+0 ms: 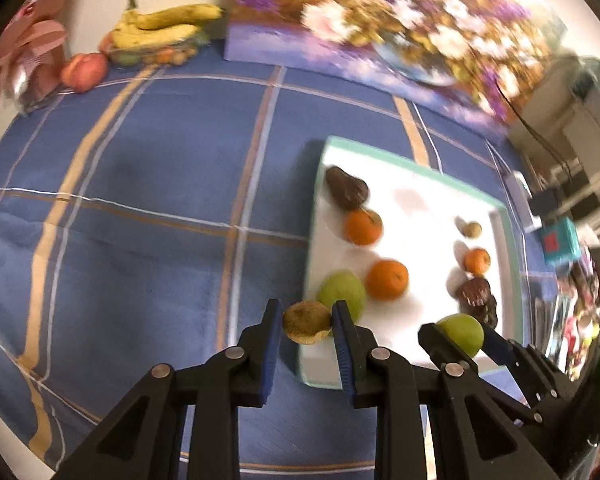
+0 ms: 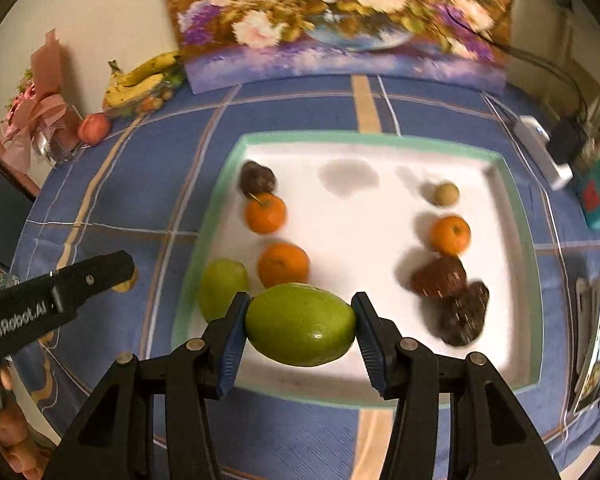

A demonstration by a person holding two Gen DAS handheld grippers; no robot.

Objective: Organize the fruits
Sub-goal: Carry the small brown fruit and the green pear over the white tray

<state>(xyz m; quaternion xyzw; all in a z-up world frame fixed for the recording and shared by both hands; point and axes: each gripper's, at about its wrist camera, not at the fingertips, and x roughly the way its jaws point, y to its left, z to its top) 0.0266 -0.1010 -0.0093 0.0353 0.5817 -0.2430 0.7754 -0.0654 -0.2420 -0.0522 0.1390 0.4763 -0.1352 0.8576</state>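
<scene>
My left gripper (image 1: 306,320) is shut on a small brown fruit (image 1: 307,322) just off the near left corner of the white tray (image 1: 380,158). My right gripper (image 2: 300,322) is shut on a large green fruit (image 2: 300,326), above the tray's (image 2: 340,136) near edge. In the tray lie a green fruit (image 2: 223,288), two oranges (image 2: 283,264) and a dark fruit (image 2: 257,178) on the left. On the right lie a small yellowish fruit (image 2: 446,194), an orange (image 2: 451,235) and two dark fruits (image 2: 440,278). The left gripper (image 2: 124,276) shows at the left of the right wrist view.
A blue checked cloth (image 1: 140,220) covers the table. At the back left are bananas (image 1: 168,24) in a bowl, a red apple (image 1: 85,70) and a pink bouquet (image 1: 24,60). A floral painting (image 2: 332,20) leans behind the tray. A power strip (image 2: 540,148) and a teal box (image 2: 598,196) sit right.
</scene>
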